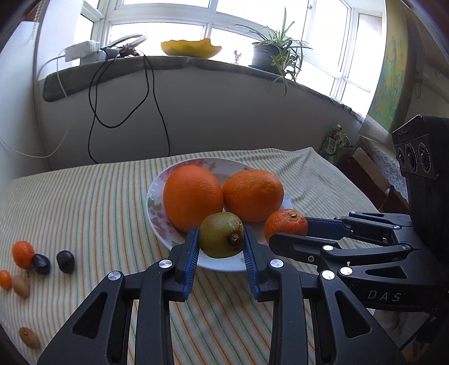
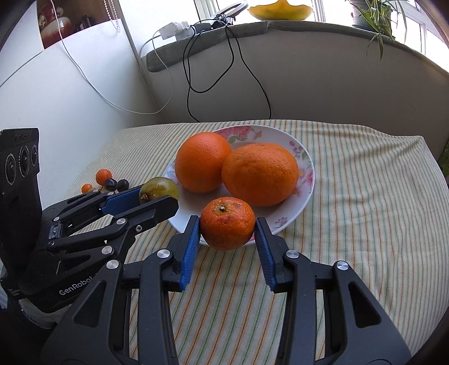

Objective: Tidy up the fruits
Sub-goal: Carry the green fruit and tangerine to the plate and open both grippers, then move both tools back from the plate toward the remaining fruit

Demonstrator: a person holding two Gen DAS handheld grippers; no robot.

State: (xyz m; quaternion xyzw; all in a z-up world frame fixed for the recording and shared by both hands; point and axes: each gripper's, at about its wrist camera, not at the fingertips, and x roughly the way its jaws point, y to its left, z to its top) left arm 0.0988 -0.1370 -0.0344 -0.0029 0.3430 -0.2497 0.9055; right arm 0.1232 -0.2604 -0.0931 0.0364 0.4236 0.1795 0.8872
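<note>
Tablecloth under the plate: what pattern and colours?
The tablecloth is cream with thin orange and green stripes, clearest in the right wrist view.

bright window (image 1: 179, 25) | grey sill (image 1: 118, 66) | potted plant (image 1: 276, 50) | striped tablecloth (image 1: 84, 202)

Backlit by blown-out window (image 1: 168, 16) (fisheye-bent edges).

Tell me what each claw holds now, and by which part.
Left claw: round green-brown fruit, gripped by its sides. Right claw: small orange mandarin, gripped by its sides.
</note>
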